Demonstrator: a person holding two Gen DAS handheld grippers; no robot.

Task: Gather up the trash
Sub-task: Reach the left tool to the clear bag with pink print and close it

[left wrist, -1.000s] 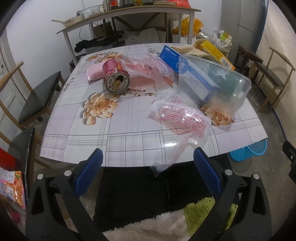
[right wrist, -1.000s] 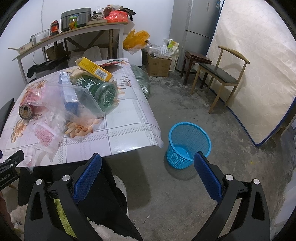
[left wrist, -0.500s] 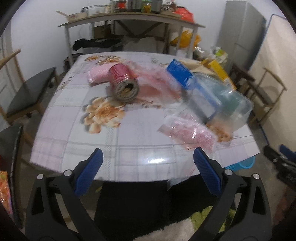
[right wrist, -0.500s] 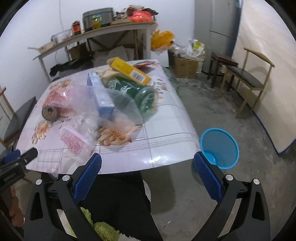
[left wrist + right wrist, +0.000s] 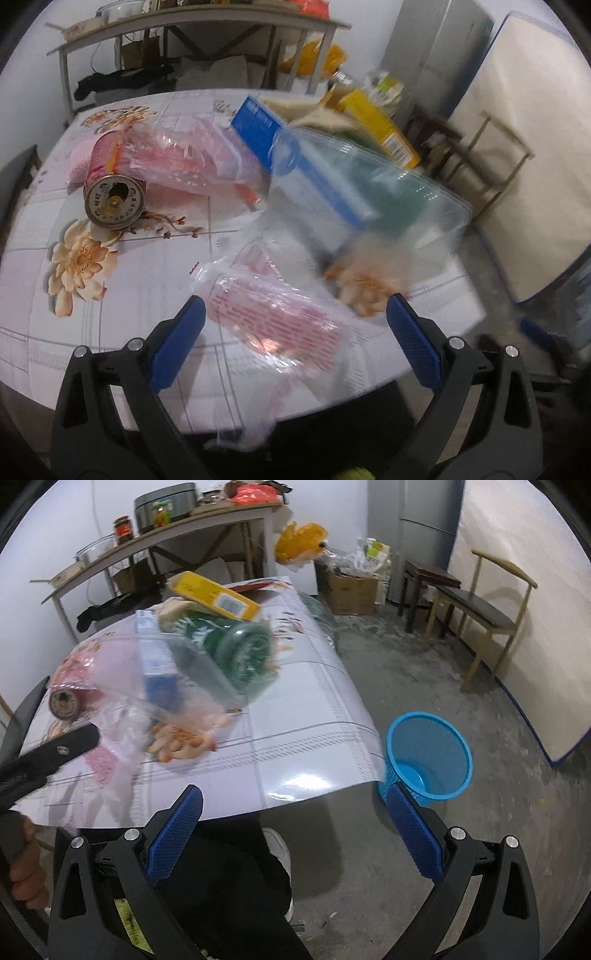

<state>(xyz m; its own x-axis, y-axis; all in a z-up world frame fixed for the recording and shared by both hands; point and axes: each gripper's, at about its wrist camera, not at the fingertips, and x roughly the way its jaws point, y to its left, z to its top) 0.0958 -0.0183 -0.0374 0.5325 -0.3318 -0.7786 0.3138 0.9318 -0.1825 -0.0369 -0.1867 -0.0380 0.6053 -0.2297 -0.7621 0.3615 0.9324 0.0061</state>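
Observation:
Trash lies on a floral table [image 5: 147, 280]: a red can [image 5: 112, 192] on its side, pink-printed plastic wrappers [image 5: 273, 314], a large clear bag [image 5: 354, 195] over a blue box [image 5: 258, 125] and a green can [image 5: 236, 650], and a yellow box [image 5: 380, 129]. My left gripper [image 5: 291, 343] is open over the near table edge, its fingers either side of the nearest wrapper without touching it. My right gripper [image 5: 291, 827] is open, hanging off the table's near right corner. A blue mesh bin [image 5: 428, 753] stands on the floor beside the table.
A person's dark-trousered legs [image 5: 229, 878] sit under the near edge. Wooden chairs [image 5: 480, 609] and a stool stand at the right by a leaning mattress [image 5: 517, 590]. A cluttered shelf table [image 5: 166, 528], boxes and bags line the back wall.
Both grippers have moved forward and rightward toward the table. My left gripper now sits over the nearest pink wrapper; the bin appears closer to my right gripper. Both stay open.

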